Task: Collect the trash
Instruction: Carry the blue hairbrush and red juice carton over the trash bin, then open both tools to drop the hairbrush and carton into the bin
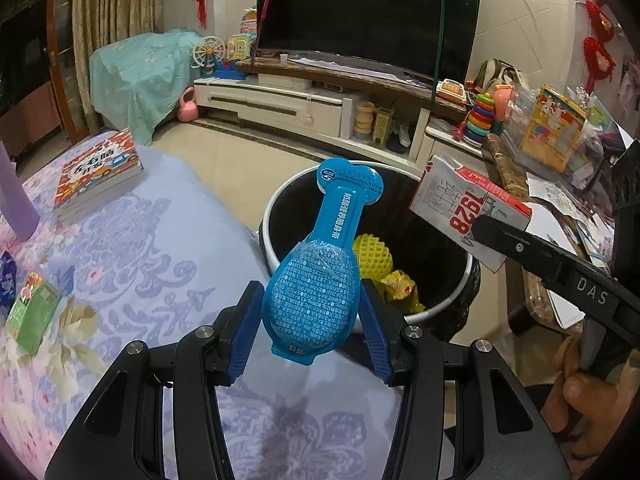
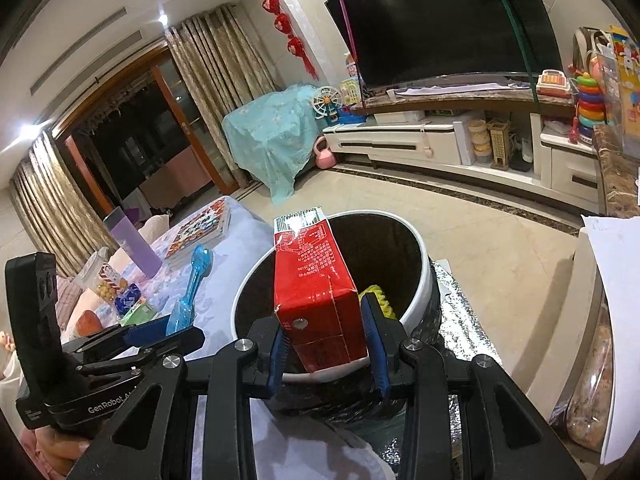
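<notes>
My left gripper (image 1: 310,300) is shut on a blue spoon-shaped plastic pack (image 1: 320,268), which stands up over the near rim of the round trash bin (image 1: 276,208). A red and white milk carton (image 2: 316,292) is clamped in my right gripper (image 2: 326,320), held over the bin (image 2: 420,248). From the left wrist view the carton (image 1: 464,208) hangs at the bin's right side, with the right gripper's finger (image 1: 520,246) across it. Inside the bin lie a yellow foam net (image 1: 372,256) and a yellow wrapper (image 1: 400,288). The left gripper (image 2: 160,326) with the blue pack (image 2: 190,292) shows at the left.
A floral-covered table (image 1: 140,260) holds a book (image 1: 98,172), a green carton (image 1: 32,312) and a purple bottle (image 2: 134,240). To the right stands a cluttered marble-topped table (image 1: 508,160) with papers. Behind the bin are tiled floor, a TV stand and a TV (image 1: 368,12). A hand (image 1: 580,392) grips the right tool.
</notes>
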`<state>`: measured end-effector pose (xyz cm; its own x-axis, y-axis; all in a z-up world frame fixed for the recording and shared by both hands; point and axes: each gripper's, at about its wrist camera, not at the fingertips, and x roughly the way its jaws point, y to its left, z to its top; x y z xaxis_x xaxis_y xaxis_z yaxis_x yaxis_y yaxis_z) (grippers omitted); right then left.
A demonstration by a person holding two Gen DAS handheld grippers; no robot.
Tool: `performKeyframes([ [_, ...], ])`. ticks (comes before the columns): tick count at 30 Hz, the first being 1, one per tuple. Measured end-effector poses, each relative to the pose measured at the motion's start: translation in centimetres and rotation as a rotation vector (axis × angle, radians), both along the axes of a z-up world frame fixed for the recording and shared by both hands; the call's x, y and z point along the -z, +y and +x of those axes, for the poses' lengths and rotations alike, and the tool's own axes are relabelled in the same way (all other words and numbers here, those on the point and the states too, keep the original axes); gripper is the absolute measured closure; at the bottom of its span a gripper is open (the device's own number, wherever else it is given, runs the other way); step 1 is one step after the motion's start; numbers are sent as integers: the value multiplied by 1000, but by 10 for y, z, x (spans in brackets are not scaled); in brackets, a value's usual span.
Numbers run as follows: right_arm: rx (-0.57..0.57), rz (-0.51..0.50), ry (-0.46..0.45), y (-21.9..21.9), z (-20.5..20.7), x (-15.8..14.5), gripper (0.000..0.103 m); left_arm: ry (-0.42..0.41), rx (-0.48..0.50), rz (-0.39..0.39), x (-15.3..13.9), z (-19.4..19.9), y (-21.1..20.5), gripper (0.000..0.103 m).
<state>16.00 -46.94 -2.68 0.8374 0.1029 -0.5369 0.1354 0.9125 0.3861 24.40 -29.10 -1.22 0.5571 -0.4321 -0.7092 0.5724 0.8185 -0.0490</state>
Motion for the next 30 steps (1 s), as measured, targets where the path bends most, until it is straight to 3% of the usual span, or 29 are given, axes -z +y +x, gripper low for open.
performKeyframes([
  [30, -3, -12, 55, -11, 29, 5, 68, 19, 6, 42, 9, 29, -30, 55],
])
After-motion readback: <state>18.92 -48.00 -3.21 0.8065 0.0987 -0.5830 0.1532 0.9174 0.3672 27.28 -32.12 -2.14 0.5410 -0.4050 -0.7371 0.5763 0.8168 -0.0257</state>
